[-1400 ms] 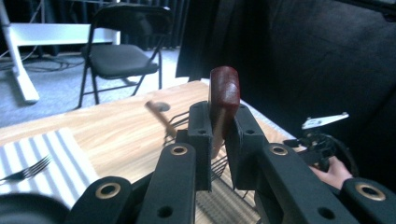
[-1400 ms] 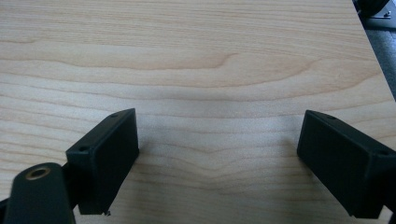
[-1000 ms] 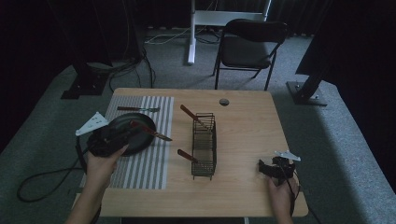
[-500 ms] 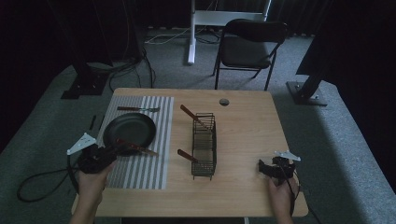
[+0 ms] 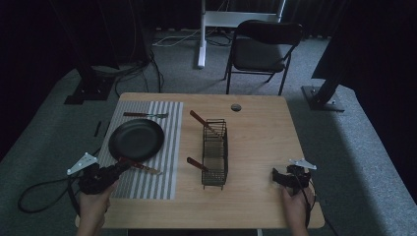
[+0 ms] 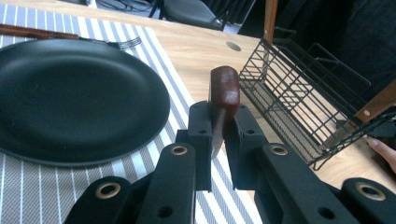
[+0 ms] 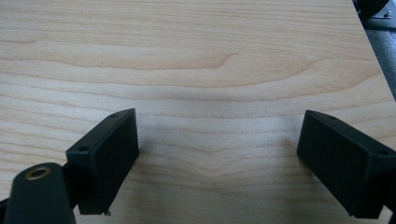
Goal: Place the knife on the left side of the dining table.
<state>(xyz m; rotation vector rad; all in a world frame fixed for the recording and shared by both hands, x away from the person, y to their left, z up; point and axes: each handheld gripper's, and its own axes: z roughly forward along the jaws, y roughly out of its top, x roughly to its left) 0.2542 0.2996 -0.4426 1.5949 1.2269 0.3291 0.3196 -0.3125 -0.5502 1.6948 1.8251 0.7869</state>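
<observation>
Your left gripper (image 6: 218, 140) is clamped on a knife (image 6: 223, 100), and most of that knife is lost to you: in the left gripper view the blade disappears down between the jaws, leaving just the reddish-brown handle poking out past them toward the wire basket (image 6: 308, 102). From the high view, the knife (image 5: 139, 166) lies low over the striped mat (image 5: 169, 147), just on your side of the black plate (image 5: 136, 139), with your left gripper (image 5: 114, 171) at the plate's near-left edge. Whether the blade touches the mat, you can't tell; the light is dim.

Your right gripper (image 7: 217, 154) is spread wide with nothing between the jaws, just bare wood surface (image 7: 196, 60) beneath. In the high view your right gripper (image 5: 278, 176) sits well to the right of the basket (image 5: 215, 152), near the surface's front right corner.

Beyond the plate, a fork (image 5: 145, 115) lies across the mat; in the left gripper view its handle is cut off by the frame edge and the plate rim hides part of it. Two brown-handled utensils lean out of the basket, one at the far end (image 5: 200, 119), one at the near end (image 5: 195, 164); their working ends are hidden in the wire. A dark chair (image 5: 260, 46) stands on the floor beyond the surface.
</observation>
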